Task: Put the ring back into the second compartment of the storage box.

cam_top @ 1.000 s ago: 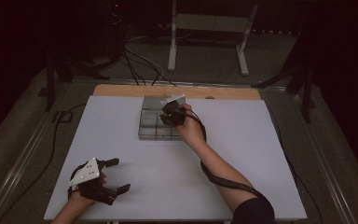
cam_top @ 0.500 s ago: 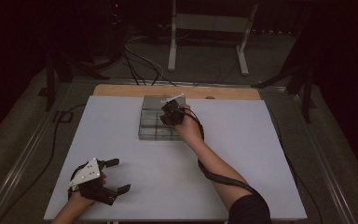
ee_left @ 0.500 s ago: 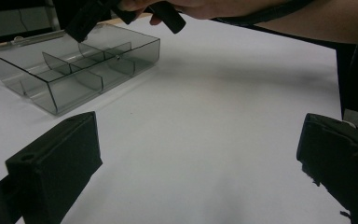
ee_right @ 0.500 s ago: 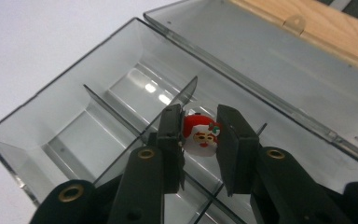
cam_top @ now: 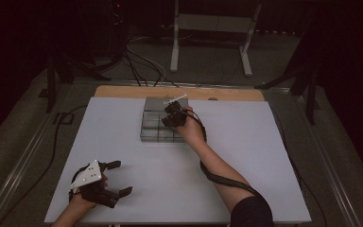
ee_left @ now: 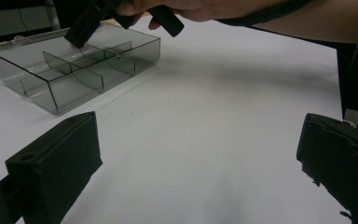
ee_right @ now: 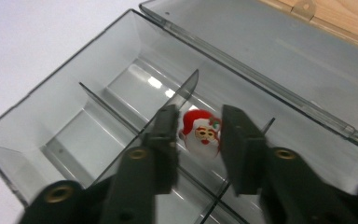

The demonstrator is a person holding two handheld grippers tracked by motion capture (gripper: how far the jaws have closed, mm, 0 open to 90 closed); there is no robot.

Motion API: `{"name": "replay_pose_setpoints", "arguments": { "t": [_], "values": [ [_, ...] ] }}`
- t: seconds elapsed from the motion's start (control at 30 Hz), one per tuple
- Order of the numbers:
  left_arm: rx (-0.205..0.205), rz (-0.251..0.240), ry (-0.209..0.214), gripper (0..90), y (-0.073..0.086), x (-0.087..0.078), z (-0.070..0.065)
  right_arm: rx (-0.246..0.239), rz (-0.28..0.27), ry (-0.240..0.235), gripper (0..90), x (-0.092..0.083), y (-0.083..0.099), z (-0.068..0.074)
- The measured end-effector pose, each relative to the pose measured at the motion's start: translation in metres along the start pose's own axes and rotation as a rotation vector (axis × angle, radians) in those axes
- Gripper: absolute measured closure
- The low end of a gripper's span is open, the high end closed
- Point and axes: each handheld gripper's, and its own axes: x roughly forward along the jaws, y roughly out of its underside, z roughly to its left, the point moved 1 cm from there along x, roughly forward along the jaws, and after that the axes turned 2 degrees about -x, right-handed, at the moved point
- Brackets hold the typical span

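Observation:
A clear plastic box with dividers stands open at the table's far middle, its lid laid back. A small Santa figure lies in one compartment beside a divider. My right gripper reaches down into that compartment with Santa between its jaws. The jaws have just been opening, a thin gap shows at the left pad, and they no longer press on the figure. In the high view that gripper sits over the box's right half. My left gripper rests near the front left of the table, open wide and holding nothing.
The white table top spreads around the box, with a wooden strip along its far edge. In the left gripper view, the box is ahead to the left, with the right gripper above it. A cable trails along the right forearm.
The right hand has shifted only slightly over the box. The left hand and its gripper have kept still.

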Motion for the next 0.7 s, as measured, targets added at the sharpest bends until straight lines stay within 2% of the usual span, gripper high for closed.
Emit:
{"name": "replay_pose_setpoints", "arguments": {
  "t": [0.17, 0.3, 0.37, 0.47, 0.6, 0.7],
  "values": [
    [-0.001, 0.000, -0.001, 0.8, 0.000, 0.000, 0.000, 0.015, -0.045, -0.031, 44.6, -0.007, 0.000, -0.001],
    [-0.001, 0.000, -0.002, 0.8, 0.000, 0.000, 0.000, 0.039, -0.089, -0.085, 27.4, -0.012, 0.000, -0.002],
    [-0.002, 0.002, -0.002, 0.8, 0.000, 0.001, 0.000, 0.033, -0.101, -0.117, 17.5, -0.015, 0.000, -0.001],
    [-0.001, 0.003, -0.002, 0.8, 0.000, 0.001, 0.000, 0.031, -0.111, -0.162, 14.6, -0.021, 0.000, 0.000],
    [0.000, 0.002, -0.003, 0.8, 0.000, 0.001, 0.000, 0.033, -0.123, -0.199, 12.2, -0.028, 0.002, 0.002],
    [0.001, 0.002, -0.004, 0.8, 0.000, 0.000, 0.000, 0.014, -0.161, -0.199, 1.6, -0.034, 0.004, 0.003]
  ]
}}
